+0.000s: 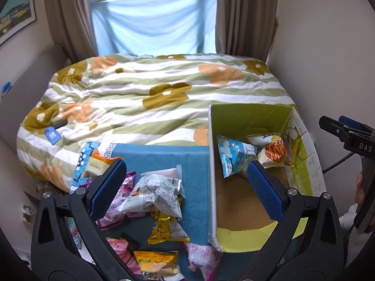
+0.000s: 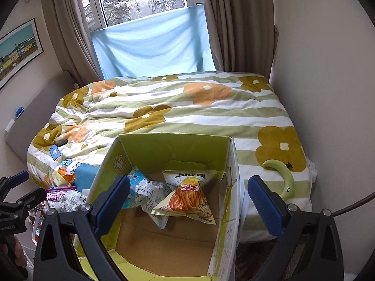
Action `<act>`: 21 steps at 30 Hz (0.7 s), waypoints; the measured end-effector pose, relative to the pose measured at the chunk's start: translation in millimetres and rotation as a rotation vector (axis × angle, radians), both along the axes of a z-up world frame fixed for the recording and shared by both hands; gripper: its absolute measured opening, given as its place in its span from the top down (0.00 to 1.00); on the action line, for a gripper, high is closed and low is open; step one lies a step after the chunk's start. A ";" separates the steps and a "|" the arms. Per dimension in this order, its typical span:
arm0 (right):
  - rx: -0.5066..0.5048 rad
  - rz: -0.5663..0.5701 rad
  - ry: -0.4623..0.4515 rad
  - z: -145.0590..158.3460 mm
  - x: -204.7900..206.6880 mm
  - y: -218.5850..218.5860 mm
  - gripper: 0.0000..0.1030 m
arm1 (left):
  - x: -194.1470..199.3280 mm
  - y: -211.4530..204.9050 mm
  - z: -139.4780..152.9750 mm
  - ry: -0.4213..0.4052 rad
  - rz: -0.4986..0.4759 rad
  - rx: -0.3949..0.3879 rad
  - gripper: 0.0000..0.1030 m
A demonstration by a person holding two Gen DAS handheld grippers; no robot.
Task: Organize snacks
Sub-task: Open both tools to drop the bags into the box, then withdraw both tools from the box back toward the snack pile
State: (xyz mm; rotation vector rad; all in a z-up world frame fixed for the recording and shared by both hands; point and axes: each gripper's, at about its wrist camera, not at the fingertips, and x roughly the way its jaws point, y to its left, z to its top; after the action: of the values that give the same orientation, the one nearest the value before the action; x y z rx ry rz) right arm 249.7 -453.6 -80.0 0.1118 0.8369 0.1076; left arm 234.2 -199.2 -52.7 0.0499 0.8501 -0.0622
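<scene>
1. Jaws spread wide on both left gripper point(image 1: 186, 182) and right gripper point(image 2: 188, 197), gripping nothing.
2. Two snack packets point(image 2: 187, 199) inside cardboard box point(image 2: 173, 148); loose snacks point(image 1: 154, 194) on blue cloth point(image 1: 194, 164) beside it.
3. Floral duvet point(image 1: 140, 89) beyond, on bed.

One cardboard box point(image 2: 230, 201) holds two snack packets: one blue point(image 2: 140, 193), one yellow point(image 2: 187, 200). About eight loose packets point(image 1: 152, 194) lie at lower left.
</scene>
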 end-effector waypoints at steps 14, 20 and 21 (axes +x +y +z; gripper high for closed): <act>-0.005 0.011 -0.130 47.3 -79.6 52.7 0.03 | -82.1 88.9 37.7 -0.105 0.045 -0.040 0.01; 0.031 -0.032 -0.155 48.0 -122.9 87.2 0.03 | -113.2 127.3 30.2 -0.089 0.006 -0.046 0.01; 0.028 -0.041 -0.158 47.2 -129.7 93.4 0.03 | -117.3 132.6 27.7 -0.077 -0.003 -0.045 0.01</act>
State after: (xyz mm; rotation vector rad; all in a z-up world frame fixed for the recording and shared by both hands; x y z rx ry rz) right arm 120.0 -360.2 -32.8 0.1444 0.6750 0.0884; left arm 116.9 -66.6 -25.0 0.0118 0.7714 -0.0817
